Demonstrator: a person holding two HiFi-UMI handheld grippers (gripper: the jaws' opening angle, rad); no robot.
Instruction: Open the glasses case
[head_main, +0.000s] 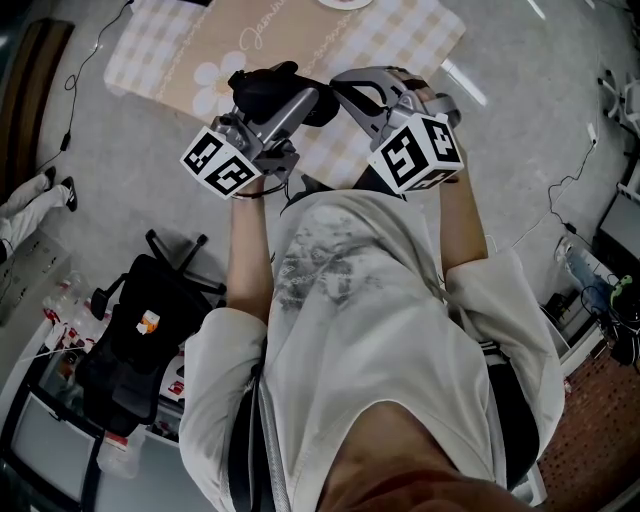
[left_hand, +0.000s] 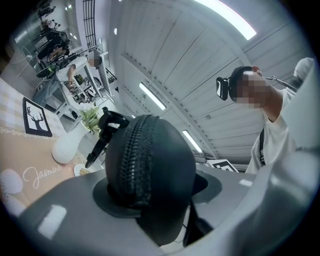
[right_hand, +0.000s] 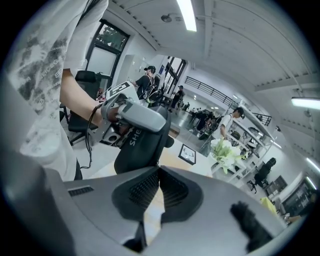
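The black zip-up glasses case (head_main: 268, 92) hangs above the table, and my left gripper (head_main: 285, 112) is shut on it from below left. In the left gripper view the case (left_hand: 150, 170) fills the space between the grey jaws, its zip running over the top, with a black pull tab (left_hand: 102, 134) sticking out at the upper left. My right gripper (head_main: 340, 90) is shut, its tips (right_hand: 159, 172) right at the lower end of the case (right_hand: 137, 147). Whether they pinch anything stays hidden.
A table with a checked cloth (head_main: 400, 40) lies under the grippers. On it stand a white vase (left_hand: 67, 145) with flowers (right_hand: 225, 150) and a framed deer picture (right_hand: 188, 154). A black office chair (head_main: 140, 330) stands at my left. People move about in the background.
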